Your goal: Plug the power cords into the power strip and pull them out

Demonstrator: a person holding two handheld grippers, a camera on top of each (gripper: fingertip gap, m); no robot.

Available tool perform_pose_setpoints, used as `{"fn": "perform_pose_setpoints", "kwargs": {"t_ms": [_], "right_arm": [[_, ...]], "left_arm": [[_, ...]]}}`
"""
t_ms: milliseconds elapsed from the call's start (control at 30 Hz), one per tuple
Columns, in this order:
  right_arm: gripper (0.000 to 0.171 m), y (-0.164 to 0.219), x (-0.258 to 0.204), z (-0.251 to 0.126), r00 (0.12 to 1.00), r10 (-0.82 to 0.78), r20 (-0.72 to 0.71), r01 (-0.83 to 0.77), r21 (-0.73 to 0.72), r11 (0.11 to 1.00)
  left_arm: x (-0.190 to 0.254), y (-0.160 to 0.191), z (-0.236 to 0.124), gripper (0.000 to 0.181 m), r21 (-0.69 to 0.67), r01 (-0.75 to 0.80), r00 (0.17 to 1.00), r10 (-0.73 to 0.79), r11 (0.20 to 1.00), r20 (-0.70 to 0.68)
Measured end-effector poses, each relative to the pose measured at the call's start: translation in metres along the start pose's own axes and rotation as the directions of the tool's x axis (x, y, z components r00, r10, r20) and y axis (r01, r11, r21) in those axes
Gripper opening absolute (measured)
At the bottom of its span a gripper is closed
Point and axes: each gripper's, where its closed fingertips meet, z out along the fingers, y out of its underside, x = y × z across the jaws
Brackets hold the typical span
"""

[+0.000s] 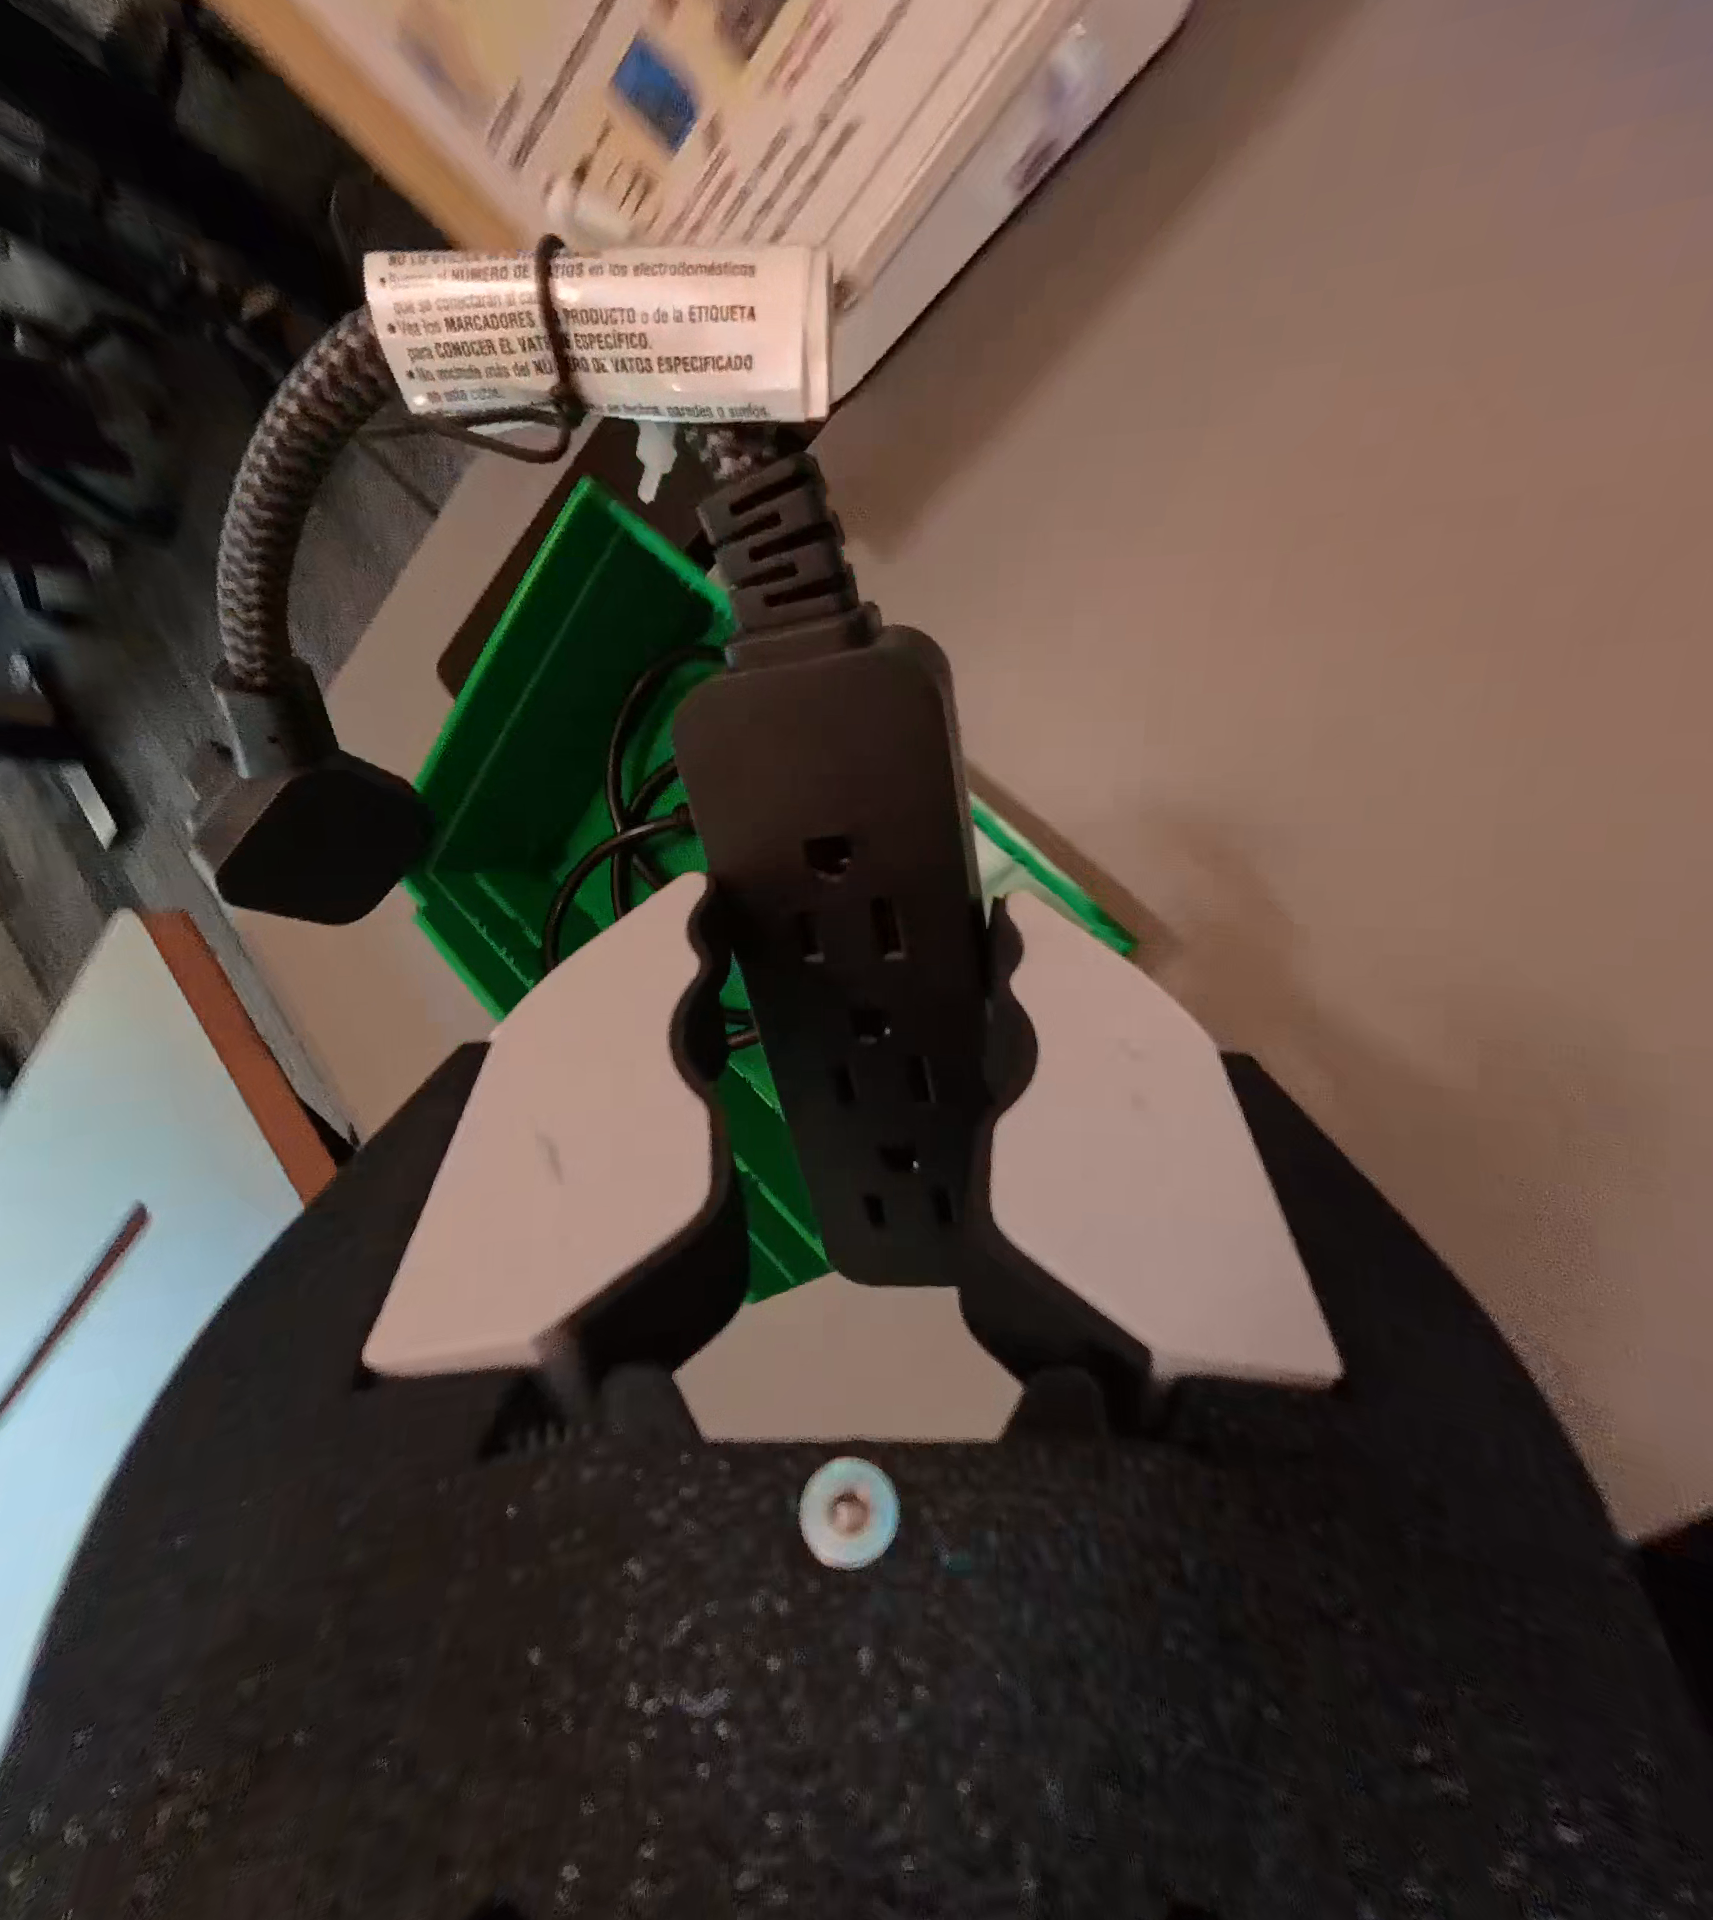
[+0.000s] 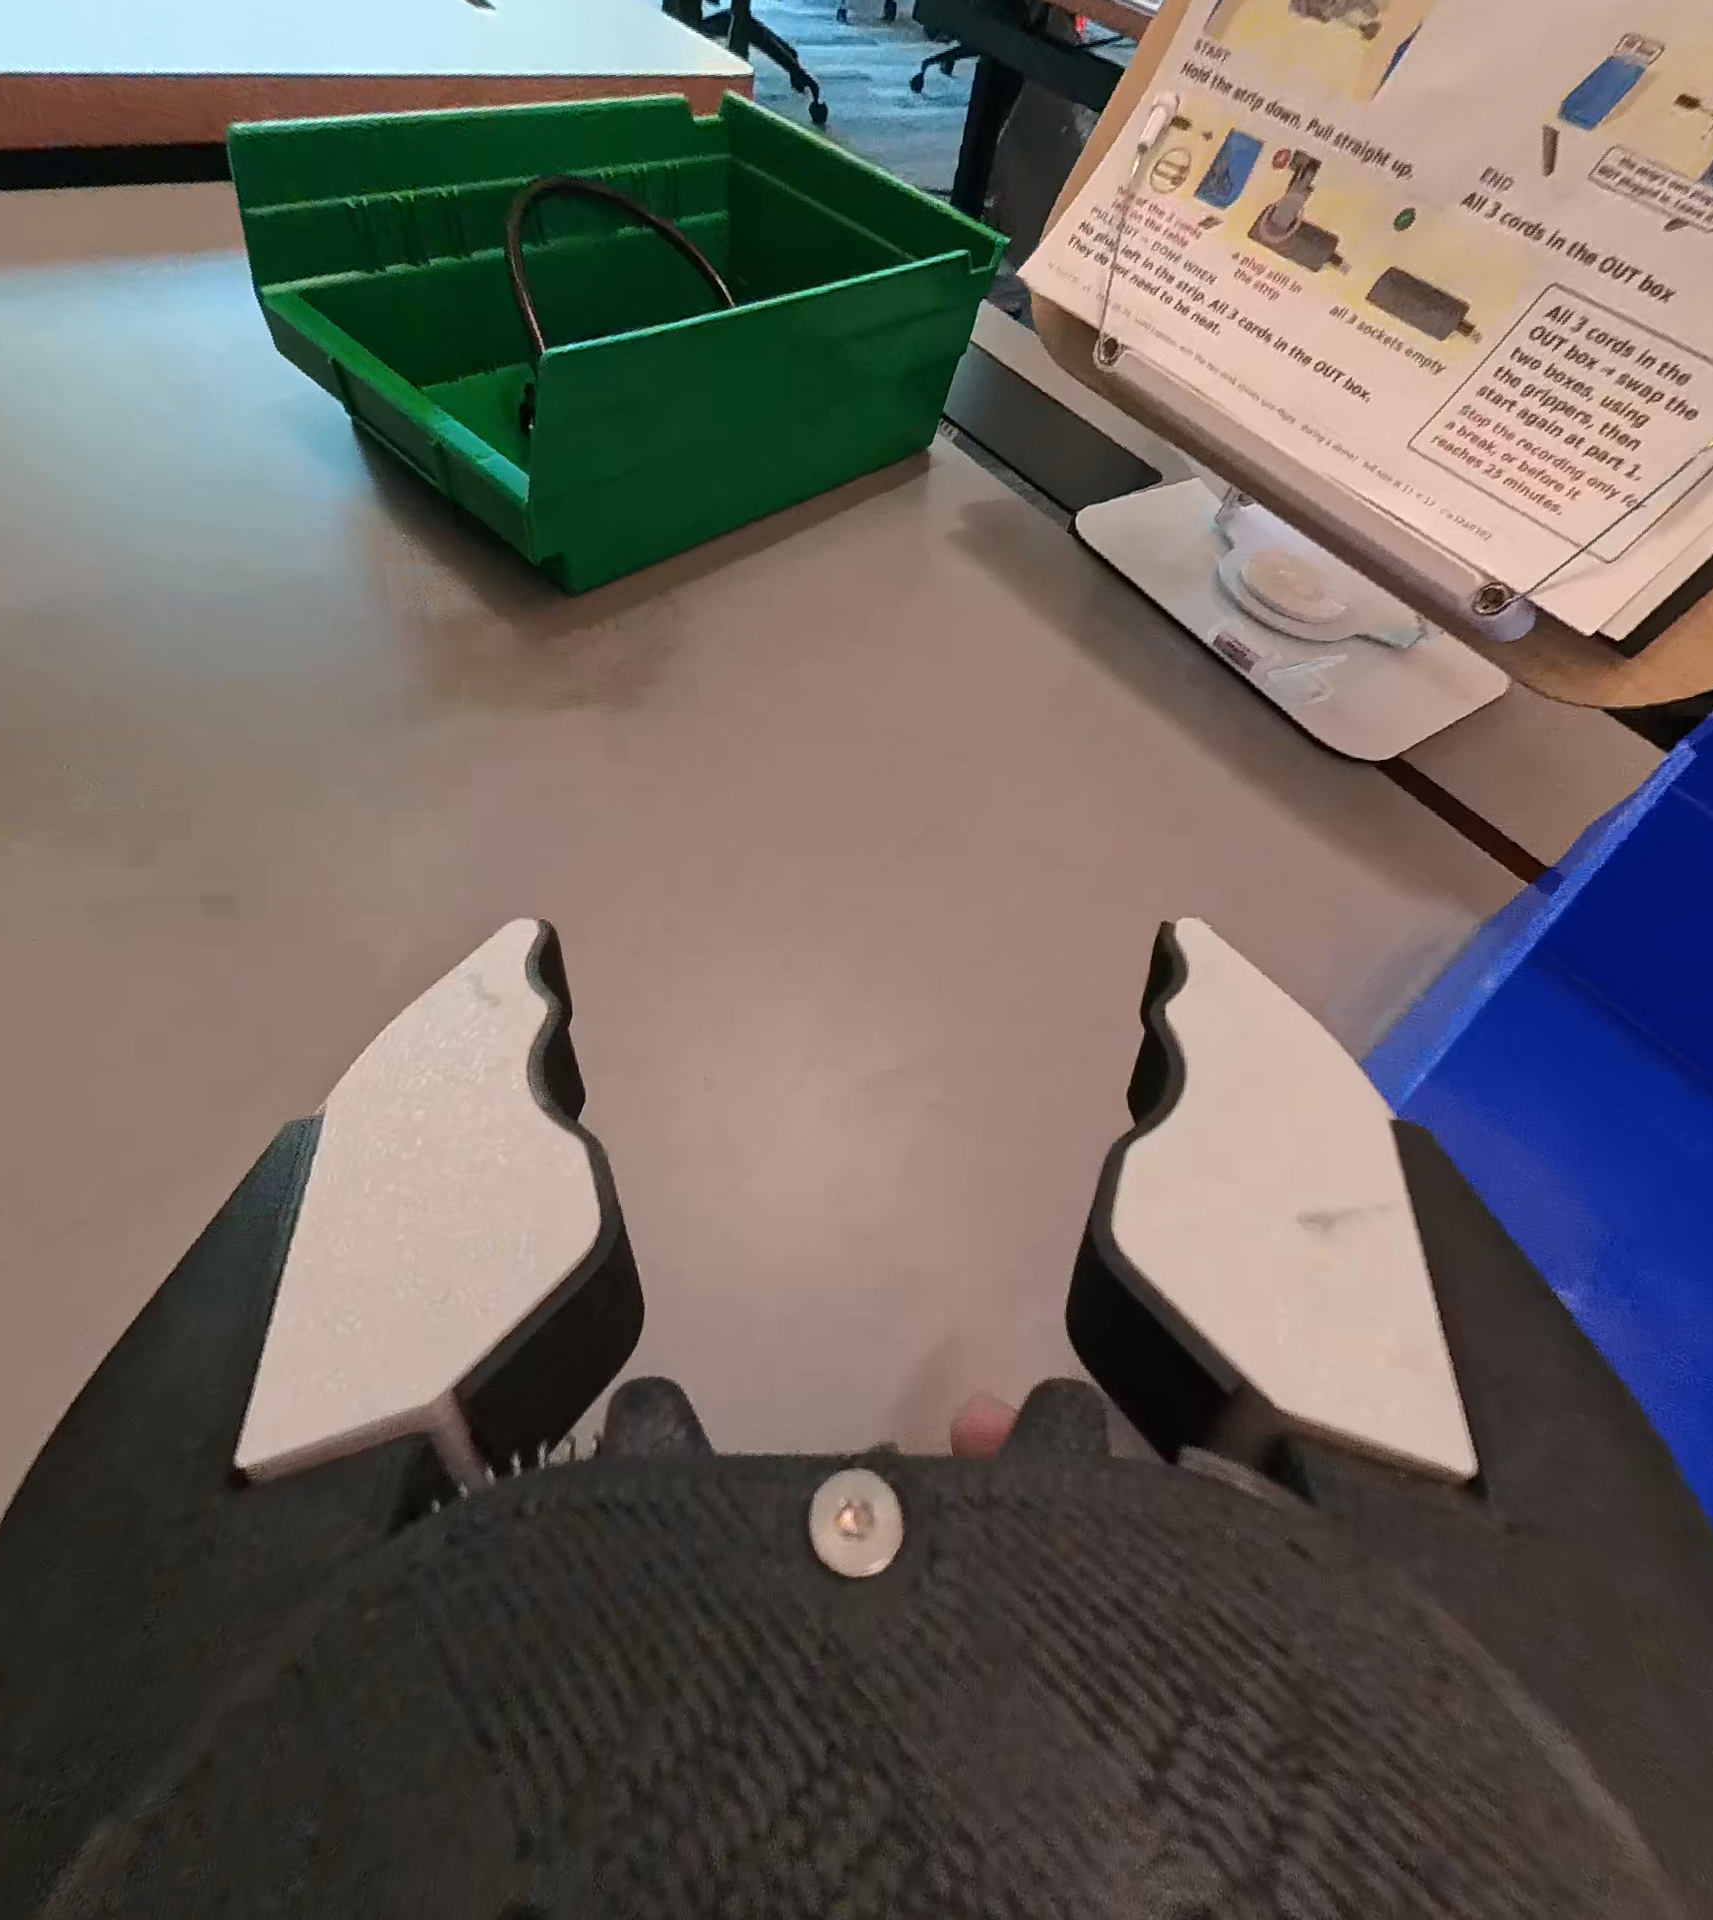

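A: We have the left gripper clamped on the black power strip, one finger pressed against each long side. The strip is lifted off the table, and all three of its outlets face us with nothing plugged in.

B: And the right gripper is released, its fingers spread wide with only bare table between them. It touches nothing.

A: From the left wrist view we see the strip's braided cord curling up and round to its flat black plug, which hangs in the air. A white printed tag is tied to the cord near the strip.

B: We can't see any of that from the right wrist view. There we get the green bin whole, standing on the table well ahead, with a thin black cord looping up inside it.

A: On our side the same green bin lies behind the strip, mostly covered.

B: Only the right wrist view shows the blue bin at the right edge and the instruction sheet on its stand.
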Motion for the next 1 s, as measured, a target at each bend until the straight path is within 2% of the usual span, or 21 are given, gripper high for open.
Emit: {"fn": "perform_pose_setpoints", "kwargs": {"t_ms": [33, 167, 267, 400, 533, 633, 733, 1000], "right_arm": [[0.105, -0.001, 0.002, -0.002, 1.000, 0.002, -0.006, -0.002, 0.008, 1.000], [0.108, -0.012, 0.005, -0.017, 1.000, -0.007, 0.012, 0.006, 0.063, 0.998], [0.110, -0.022, -0.001, -0.034, 0.997, -0.053, 0.061, 0.045, 0.124, 0.991], [0.100, -0.036, -0.021, -0.059, 0.975, -0.174, 0.140, 0.140, 0.225, 0.964], [0.091, -0.036, -0.057, -0.071, 0.935, -0.225, 0.273, 0.138, 0.305, 0.943], [0.089, -0.011, -0.082, -0.062, 0.895, -0.292, 0.338, 0.216, 0.245, 0.945], [0.087, 0.020, -0.091, -0.049, 0.871, -0.305, 0.384, 0.264, 0.158, 0.952], [0.081, 0.056, -0.075, -0.033, 0.888, -0.237, 0.394, 0.231, 0.062, 0.971]], "left_arm": [[0.011, -0.006, -0.012, 0.046, 0.010, -0.047, 0.999, 0.047, 0.999, -0.011], [0.074, -0.019, -0.044, 0.047, 0.047, -0.250, 0.960, 0.254, 0.967, -0.121], [0.131, -0.016, -0.046, 0.047, 0.074, -0.392, 0.892, 0.399, 0.917, -0.213], [0.192, 0.001, -0.018, 0.047, 0.076, -0.530, 0.807, 0.530, 0.844, -0.260], [0.251, 0.024, 0.026, 0.046, 0.089, -0.634, 0.712, 0.625, 0.768, -0.321], [0.296, 0.042, 0.057, 0.046, 0.135, -0.669, 0.631, 0.654, 0.731, -0.417], [0.321, 0.056, 0.082, 0.046, 0.158, -0.716, 0.551, 0.688, 0.681, -0.472], [0.349, 0.051, 0.107, 0.046, 0.228, -0.708, 0.488, 0.697, 0.668, -0.526]]}}
